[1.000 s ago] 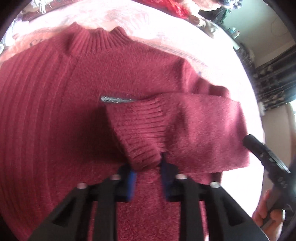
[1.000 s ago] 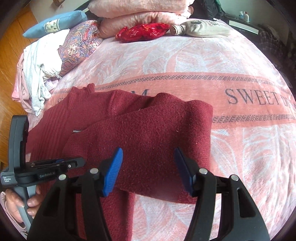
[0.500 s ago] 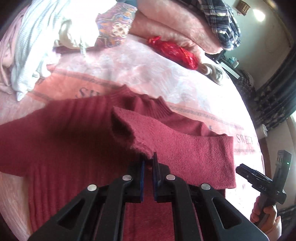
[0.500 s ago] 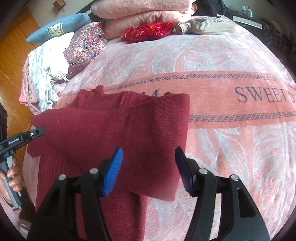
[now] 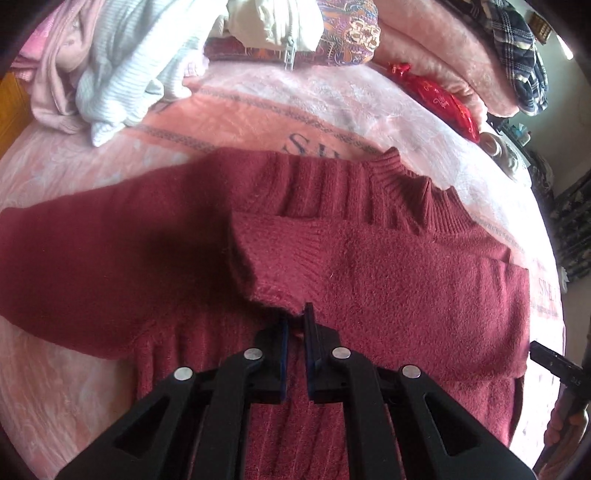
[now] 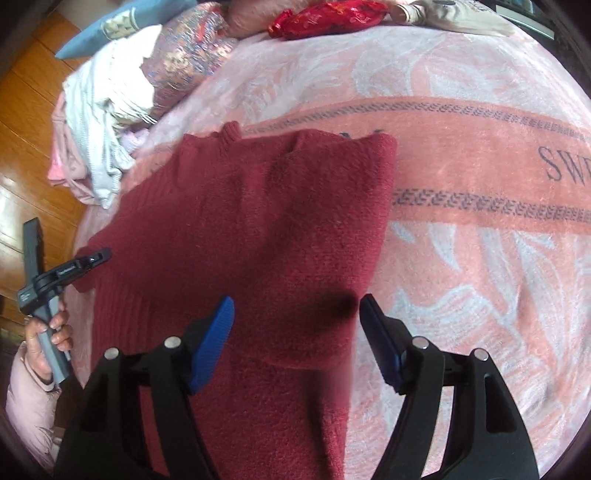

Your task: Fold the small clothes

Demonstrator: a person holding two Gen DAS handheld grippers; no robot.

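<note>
Left gripper (image 5: 294, 325) pinches the sleeve (image 5: 369, 280) cuff just ahead, carrying it across the sweater (image 5: 110, 258) for a fold. Right gripper (image 6: 297, 328), jaws just widened and empty, hovers over the folded sleeve below.

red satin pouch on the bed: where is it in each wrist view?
Left wrist: red pouch upper right, below the pink folded bedding.
Right wrist: red pouch top centre, at the frame edge.
Shared landmark: the maroon sweater's ribbed collar.
</note>
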